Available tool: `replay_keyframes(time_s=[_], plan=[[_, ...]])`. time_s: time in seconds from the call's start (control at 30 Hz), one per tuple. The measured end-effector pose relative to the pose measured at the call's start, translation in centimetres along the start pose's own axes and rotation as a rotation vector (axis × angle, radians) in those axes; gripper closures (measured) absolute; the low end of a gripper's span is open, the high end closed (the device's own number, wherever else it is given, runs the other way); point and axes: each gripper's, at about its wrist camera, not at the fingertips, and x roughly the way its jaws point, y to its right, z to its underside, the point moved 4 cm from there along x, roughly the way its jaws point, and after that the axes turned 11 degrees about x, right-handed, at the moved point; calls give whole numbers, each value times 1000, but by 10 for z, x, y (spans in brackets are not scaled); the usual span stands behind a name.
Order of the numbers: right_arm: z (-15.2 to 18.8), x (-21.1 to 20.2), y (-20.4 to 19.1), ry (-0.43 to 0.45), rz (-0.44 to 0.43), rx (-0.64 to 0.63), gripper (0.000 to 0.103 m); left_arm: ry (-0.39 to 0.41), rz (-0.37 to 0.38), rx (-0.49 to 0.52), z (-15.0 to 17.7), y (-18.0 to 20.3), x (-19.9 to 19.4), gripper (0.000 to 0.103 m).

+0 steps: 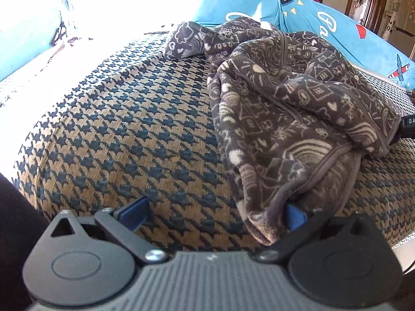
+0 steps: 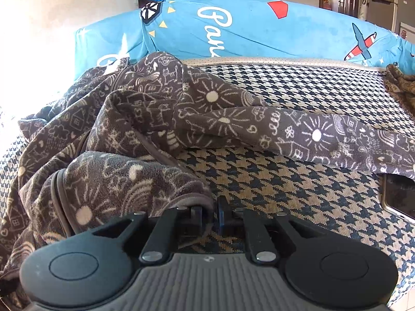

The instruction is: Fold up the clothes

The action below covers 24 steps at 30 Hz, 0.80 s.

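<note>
On the left, the left gripper (image 1: 212,213) stands wide open low over the houndstooth bed cover (image 1: 116,119). Its left blue pad sits over bare cover; its right pad is partly tucked under the near hem of the fleece jacket (image 1: 293,108), but nothing lies between the two fingers, so it holds nothing.

The jacket, grey-brown with pale doodles of houses, suns and hearts, lies in a rumpled heap on the bed in front of the blue cushion (image 1: 246,5). One cuffed sleeve end pokes out toward the far left of the heap, the body is bunched in soft rolls, and a zip line runs through the middle of it.

Further right, the right gripper (image 2: 208,213) is nearly shut, pinching a grey bound edge of the jacket (image 2: 124,134) between its fingers. From that view another sleeve stretches out flat to the right across the cover, its end reaching toward a phone (image 2: 399,197) lying at the bed's right side. A second patterned cloth (image 2: 400,83) lies at the far right corner.

As to progress: the jacket shows no flat panels, squared edges or stacked layers, so it is not folded as it lies. Spreading it flat, bringing in both sleeves and doubling the body over all appear to be left.
</note>
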Motion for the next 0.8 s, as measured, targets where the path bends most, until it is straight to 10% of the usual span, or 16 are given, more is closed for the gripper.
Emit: replay_keyframes(time_s=[0.43, 0.8], plan=[[-2, -18, -6, 87, 7, -21, 97, 72, -259, 2, -11, -20, -9, 0], [10, -110, 1, 373, 35, 82, 98, 192, -450, -63, -41, -57, -48, 0]])
